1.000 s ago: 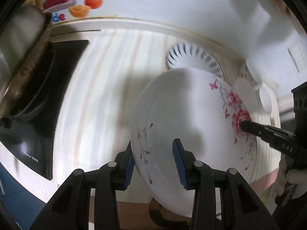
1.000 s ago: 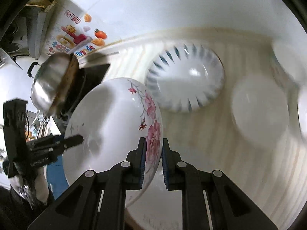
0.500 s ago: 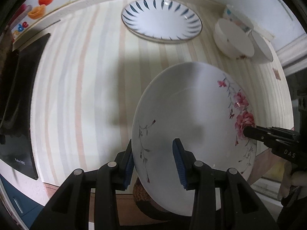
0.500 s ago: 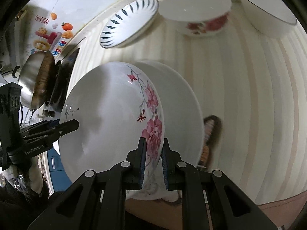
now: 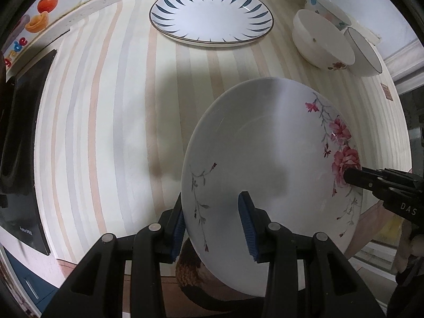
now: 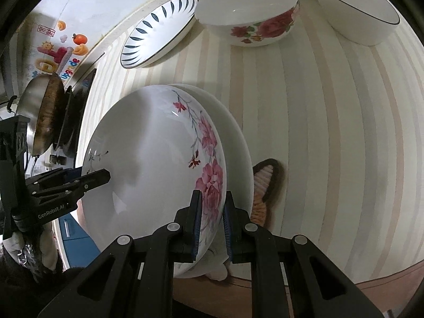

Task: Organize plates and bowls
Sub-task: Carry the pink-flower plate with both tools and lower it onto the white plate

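Both grippers are holding the same flowered plate (image 5: 265, 164) in the air above the striped counter (image 5: 111, 122), near its front edge. The left gripper (image 5: 212, 217) is straddling the plate's left rim with its blue pads (image 5: 245, 217) still somewhat apart; one pad seems to be touching the underside, but whether it is really clamping the rim I cannot tell. The right gripper (image 6: 210, 220) is closed narrowly on the opposite rim, right over the pink roses, so it is carrying the plate firmly. The plate is tilting, with its far edge raised.

In the right wrist view, a second white plate (image 6: 235, 143) is showing just behind the flowered one; it is possibly lying under it, though the view is too distorted to be sure if they are touching.

At the back of the counter the blue-petal plate (image 5: 212, 18) is lying flat. Beside it, on the right, the rose bowl (image 6: 251, 13) and the black-rimmed bowl (image 6: 355, 10) are standing close together, with a dotted bowl (image 5: 326, 8) behind them.

In my judgement the step in hand is carrying this plate to be stacked. The next move is calling for levelling the plate, bringing it centred over the plate where it will rest, lowering it slowly and only then opening both grippers together, so that porcelain is not knocking on porcelain.
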`<state>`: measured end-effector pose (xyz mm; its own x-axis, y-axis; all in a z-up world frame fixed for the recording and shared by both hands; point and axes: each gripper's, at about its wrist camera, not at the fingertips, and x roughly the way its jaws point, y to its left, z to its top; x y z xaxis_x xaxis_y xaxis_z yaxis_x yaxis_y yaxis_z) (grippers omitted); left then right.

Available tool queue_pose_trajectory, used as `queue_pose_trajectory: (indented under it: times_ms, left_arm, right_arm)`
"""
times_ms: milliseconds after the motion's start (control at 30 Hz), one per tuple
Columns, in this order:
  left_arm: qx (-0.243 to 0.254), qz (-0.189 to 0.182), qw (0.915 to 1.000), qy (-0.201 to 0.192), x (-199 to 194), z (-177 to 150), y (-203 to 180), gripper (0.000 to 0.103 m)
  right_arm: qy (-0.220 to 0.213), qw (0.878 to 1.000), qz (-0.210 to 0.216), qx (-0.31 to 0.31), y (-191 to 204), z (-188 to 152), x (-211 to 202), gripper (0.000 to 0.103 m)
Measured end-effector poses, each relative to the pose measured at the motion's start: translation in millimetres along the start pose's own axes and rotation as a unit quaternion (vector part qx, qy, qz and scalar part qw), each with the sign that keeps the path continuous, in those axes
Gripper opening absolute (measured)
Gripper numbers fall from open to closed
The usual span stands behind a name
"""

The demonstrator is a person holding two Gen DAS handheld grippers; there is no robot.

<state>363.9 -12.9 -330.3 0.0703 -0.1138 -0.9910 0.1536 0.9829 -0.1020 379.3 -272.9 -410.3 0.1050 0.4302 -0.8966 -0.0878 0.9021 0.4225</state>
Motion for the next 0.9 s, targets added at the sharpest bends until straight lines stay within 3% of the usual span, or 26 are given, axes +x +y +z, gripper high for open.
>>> queue_pose_trajectory:
  times_ms: [567,900]
  left_arm:
    - [0.004,-0.012,0.9998,0.017,11,-5,-2,0.035]
    - [-0.020,-0.022,0.9995,-0.007,-20,5,26,0.035]
  right_arm:
    - [0.024,0.999,0.000,0.041,-11,6,-9,0.019]
    - [0.046,0.998,-0.020,0.049,-12,11,-27,0.021]
